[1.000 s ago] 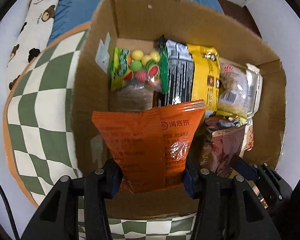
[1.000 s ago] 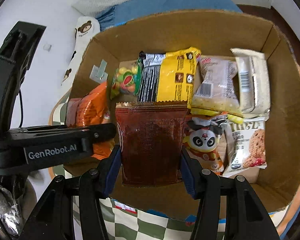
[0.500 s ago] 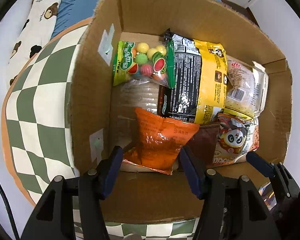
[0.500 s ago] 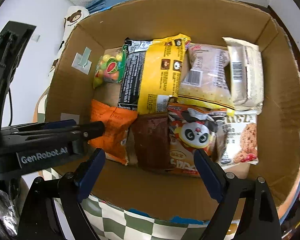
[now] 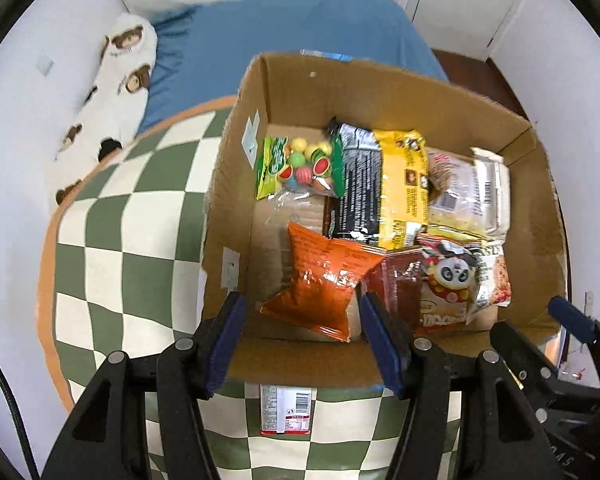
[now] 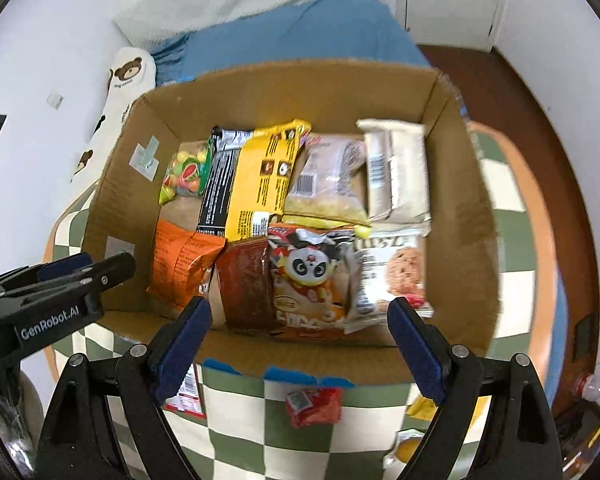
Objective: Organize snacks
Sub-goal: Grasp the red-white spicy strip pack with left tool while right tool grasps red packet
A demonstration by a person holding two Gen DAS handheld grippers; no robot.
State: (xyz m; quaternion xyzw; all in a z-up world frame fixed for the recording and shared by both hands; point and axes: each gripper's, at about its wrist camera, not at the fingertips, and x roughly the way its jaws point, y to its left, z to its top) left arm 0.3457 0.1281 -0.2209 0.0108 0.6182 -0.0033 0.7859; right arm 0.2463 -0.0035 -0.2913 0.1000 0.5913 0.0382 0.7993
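An open cardboard box [image 5: 228, 216] [image 6: 476, 224] stands on a green-and-white checkered cushion and holds several snack packs. An orange bag [image 5: 320, 280] [image 6: 180, 260] lies at its front left, and a dark red pack [image 6: 246, 284] [image 5: 396, 280] lies beside it. My left gripper [image 5: 302, 336] is open and empty above the box's near wall. My right gripper [image 6: 298, 344] is open and empty, also above the near wall. The left gripper shows at the left of the right wrist view [image 6: 76, 280].
On the cushion [image 5: 112, 240] in front of the box lie a red-and-white pack [image 5: 286, 408], a small red pack [image 6: 314, 404] and a yellow pack [image 6: 420, 408]. A bear-print pillow [image 5: 116, 84] and blue bedding [image 5: 300, 36] lie behind.
Both grippers opened and let go: the orange bag and the dark red pack now lie in the box. Both grippers pulled back and up from the box.
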